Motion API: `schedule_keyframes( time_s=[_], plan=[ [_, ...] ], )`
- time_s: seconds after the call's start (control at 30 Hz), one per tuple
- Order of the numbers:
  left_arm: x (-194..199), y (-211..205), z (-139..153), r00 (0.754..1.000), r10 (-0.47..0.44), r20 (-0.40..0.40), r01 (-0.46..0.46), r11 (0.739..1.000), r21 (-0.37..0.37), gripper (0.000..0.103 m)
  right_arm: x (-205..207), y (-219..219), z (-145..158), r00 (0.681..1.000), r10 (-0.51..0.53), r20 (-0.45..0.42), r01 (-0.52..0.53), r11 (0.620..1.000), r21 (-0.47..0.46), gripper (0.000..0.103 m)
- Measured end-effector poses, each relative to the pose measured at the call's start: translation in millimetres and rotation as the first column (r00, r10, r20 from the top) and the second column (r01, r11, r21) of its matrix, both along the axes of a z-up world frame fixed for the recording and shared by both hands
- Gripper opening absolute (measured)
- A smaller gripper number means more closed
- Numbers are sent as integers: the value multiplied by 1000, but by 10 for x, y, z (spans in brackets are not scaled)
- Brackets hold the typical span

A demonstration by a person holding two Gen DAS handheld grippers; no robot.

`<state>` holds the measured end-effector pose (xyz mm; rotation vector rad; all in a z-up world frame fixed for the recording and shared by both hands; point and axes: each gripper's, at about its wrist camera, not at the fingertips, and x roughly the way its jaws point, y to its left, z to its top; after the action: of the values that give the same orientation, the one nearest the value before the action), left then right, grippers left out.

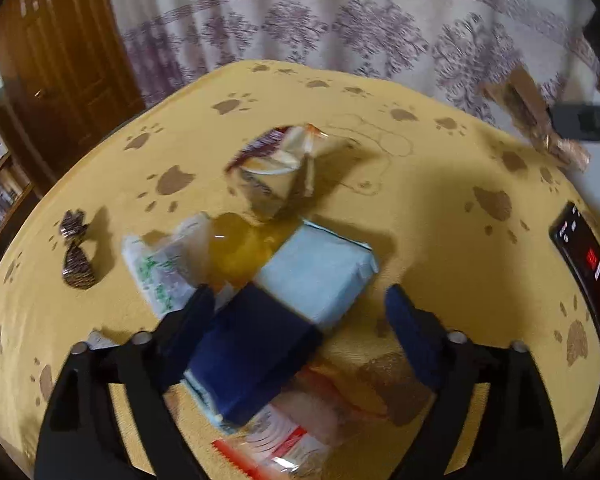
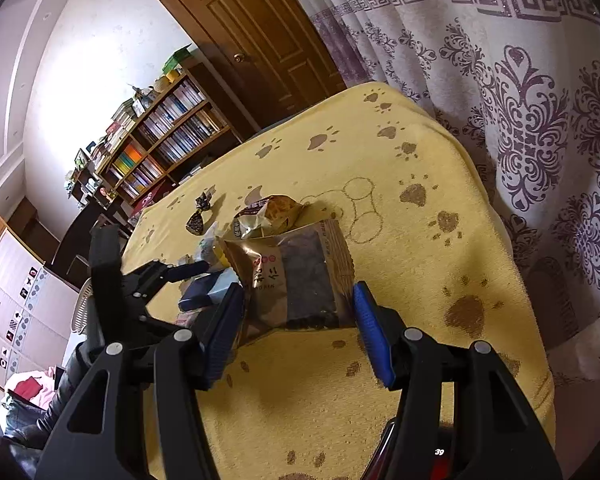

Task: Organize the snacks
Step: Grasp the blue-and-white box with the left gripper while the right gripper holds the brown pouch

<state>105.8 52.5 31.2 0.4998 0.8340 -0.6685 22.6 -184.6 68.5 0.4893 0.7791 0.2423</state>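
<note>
A dark-blue and pale-blue packet [image 1: 300, 284] lies on a heap of snacks in the middle of the yellow paw-print cloth [image 1: 440, 208]. My left gripper [image 1: 300, 316] hovers open over it; the left finger is against the dark-blue end and the right finger stands clear. In the right wrist view a brown packet with a dark window [image 2: 296, 276] sits upright between the blue pads of my right gripper [image 2: 296, 336], lifted off the cloth. The left wrist view shows that same brown packet [image 1: 536, 128] in the air at the upper right.
Around the heap lie a crumpled snack bag [image 1: 280, 164], a clear bag with green print [image 1: 160, 268], a red-and-white packet [image 1: 284, 436] and two dark wrapped sweets [image 1: 76, 252]. A phone with a red display [image 1: 588, 272] lies at the right edge. Curtain behind, bookshelf [image 2: 160, 148] left.
</note>
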Motion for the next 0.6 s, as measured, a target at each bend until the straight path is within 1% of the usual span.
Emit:
schedule_keyframes(
  time_s=[0.07,0.1,0.17,0.23,0.27,0.37,0.4,0.5,0.6],
  plan=[
    [-58,-77,-64,1000,-15,-7,15,999,30,92,-29,-20,24,1000,4,9,-4,1000,17,56],
    [-97,-101,-84,1000,-15,8,15,999,43,92,-39,-28,32,1000,1,13,-1,1000,18,56],
    [-143,-105,-94,1000,-19,6,18,999,46,92,-47,-48,47,1000,-5,17,5,1000,18,56],
    [-162,-81,-57,999,-25,-25,26,999,18,92,-54,-63,47,1000,-10,16,10,1000,21,56],
    [-176,-55,-21,998,-30,-59,30,1000,-9,92,-53,-69,45,1000,-11,15,11,1000,21,56],
    [-237,-22,32,991,-52,-126,44,997,-63,92,-51,-72,39,1000,-12,12,12,1000,21,56],
    [-276,-26,43,990,-62,-131,53,996,-71,92,-51,-67,39,1000,-11,13,11,1000,20,56],
    [-387,-52,60,993,-74,-95,70,996,-53,92,-54,-58,42,1000,-9,16,9,1000,18,56],
    [-326,-27,80,997,-50,-62,48,998,-41,92,-64,-49,44,1000,-6,18,6,1000,17,56]
  ],
)
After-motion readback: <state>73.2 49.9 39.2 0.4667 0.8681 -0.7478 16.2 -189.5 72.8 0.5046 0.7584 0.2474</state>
